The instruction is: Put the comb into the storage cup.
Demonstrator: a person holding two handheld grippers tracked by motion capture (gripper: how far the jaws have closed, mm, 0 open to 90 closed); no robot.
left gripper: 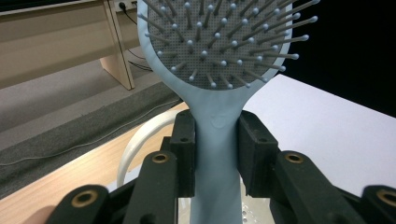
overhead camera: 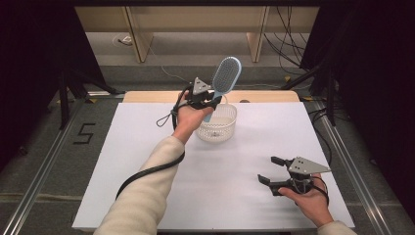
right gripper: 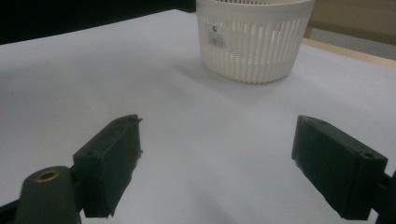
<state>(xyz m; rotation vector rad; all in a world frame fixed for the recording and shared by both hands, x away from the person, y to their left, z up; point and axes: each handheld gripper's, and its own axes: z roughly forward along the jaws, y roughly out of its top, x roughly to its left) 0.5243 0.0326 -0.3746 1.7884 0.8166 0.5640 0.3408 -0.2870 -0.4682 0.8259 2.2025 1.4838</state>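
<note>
Left gripper (overhead camera: 208, 102) is clamped on the light-blue hairbrush (overhead camera: 225, 78) handle — top middle of frame, above the white basket (overhead camera: 217, 126). Right gripper (overhead camera: 268, 171) (lower right) sits wide open, holding nothing.

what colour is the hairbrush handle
Light blue; the handle shows best in the left gripper view, clamped by the left gripper.

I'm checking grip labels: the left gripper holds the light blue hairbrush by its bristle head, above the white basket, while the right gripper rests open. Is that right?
Not quite. The left gripper holds the light blue hairbrush by its handle, just below the head, as the left gripper view shows. The rest stands: it is above the white basket, and the right gripper rests open.
</note>
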